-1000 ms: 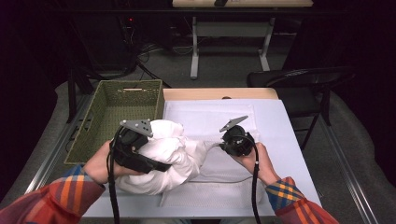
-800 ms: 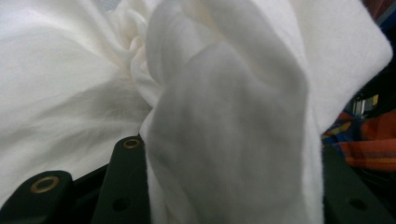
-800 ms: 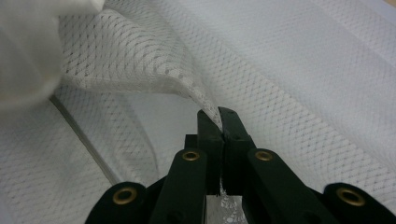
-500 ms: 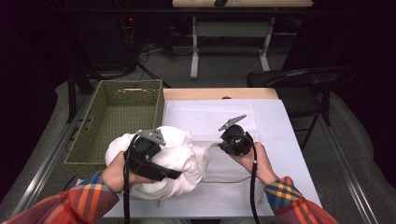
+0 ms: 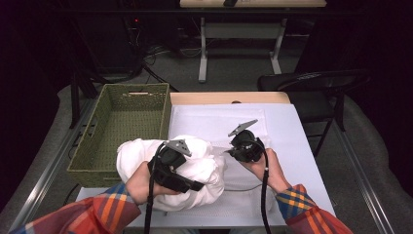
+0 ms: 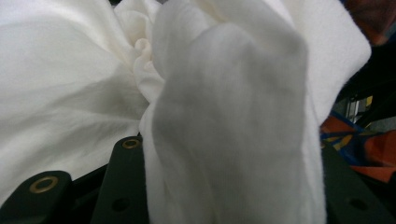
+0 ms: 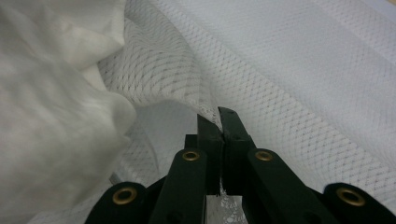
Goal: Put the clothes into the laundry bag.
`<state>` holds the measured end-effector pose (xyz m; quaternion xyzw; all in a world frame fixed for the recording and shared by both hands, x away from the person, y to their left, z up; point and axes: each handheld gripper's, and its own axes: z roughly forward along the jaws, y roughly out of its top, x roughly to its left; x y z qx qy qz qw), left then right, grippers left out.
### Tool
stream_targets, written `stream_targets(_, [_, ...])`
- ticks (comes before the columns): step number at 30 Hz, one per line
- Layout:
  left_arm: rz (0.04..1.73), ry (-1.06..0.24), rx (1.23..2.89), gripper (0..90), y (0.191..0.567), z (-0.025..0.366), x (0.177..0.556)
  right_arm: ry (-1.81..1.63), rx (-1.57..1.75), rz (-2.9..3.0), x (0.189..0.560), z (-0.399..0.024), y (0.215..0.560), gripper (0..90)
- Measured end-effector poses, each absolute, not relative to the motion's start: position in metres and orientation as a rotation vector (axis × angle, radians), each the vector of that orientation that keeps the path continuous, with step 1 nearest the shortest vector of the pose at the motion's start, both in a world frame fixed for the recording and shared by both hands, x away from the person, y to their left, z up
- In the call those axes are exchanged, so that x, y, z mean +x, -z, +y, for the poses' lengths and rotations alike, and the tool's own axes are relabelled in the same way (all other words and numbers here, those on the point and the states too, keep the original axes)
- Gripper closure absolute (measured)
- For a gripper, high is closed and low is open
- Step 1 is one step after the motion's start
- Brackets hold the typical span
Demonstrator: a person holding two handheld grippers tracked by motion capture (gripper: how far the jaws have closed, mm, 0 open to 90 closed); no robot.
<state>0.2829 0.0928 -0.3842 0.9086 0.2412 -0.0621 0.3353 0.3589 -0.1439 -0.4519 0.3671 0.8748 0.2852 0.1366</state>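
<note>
1. my left tongs (image 5: 187, 168) are clamped on a thick fold of the white cloth (image 5: 204, 163); in the left gripper view the fold (image 6: 233, 130) bulges up between the jaws and hides the right one almost wholly.
2. my right tongs (image 5: 233, 152) are together, pinching an edge of the mesh bag (image 7: 280, 93). the jaws meet with just the thin net between them.
3. where the things are: the cloth sits bunched under and ahead of the left tongs, touching the bag's mouth just left of the right tongs. the basket (image 5: 122, 126) stands beyond the left tongs, apart from the cloth's bulk, though one lobe reaches its near rim.
4. handling, my judgement: the cloth is light, soft and limp, with no stiffness. it will sag and trail from any one grip, so take a deep bunch, not a corner. not fragile, and it looks grippy rather than slick.
5. the mesh is thin and floppy. a pinch at the hem holds it, but it can slip out if the cloth drags on it.
6. hard to make out: how far the bag's mouth is open, and whether any cloth is inside yet. the lower part of the cloth is covered by my left hand (image 5: 141, 180) and sleeve (image 5: 97, 214).
7. the bag's far edge blends with the white mat (image 5: 292, 126) beneath the right tongs, so i cannot trace its outline.
</note>
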Motion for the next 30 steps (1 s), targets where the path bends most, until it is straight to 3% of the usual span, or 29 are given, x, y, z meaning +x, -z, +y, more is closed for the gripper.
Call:
stream_targets(9, [0.707, 0.176, 2.339, 55.7, 0.405, 0.077, 0.288, -0.829, 1.07, 2.532, 0.359, -0.144, 0.452, 89.1])
stream_targets(21, [0.838, 0.061, 2.262, 55.6, 0.451, 0.048, 0.307, -0.842, 1.103, 2.494, 0.36, -0.147, 0.449, 89.4])
stream_targets(30, [0.962, -0.104, 2.203, 55.2, 0.483, 0.022, 0.318, -0.85, 1.135, 2.477, 0.36, -0.149, 0.446, 89.7])
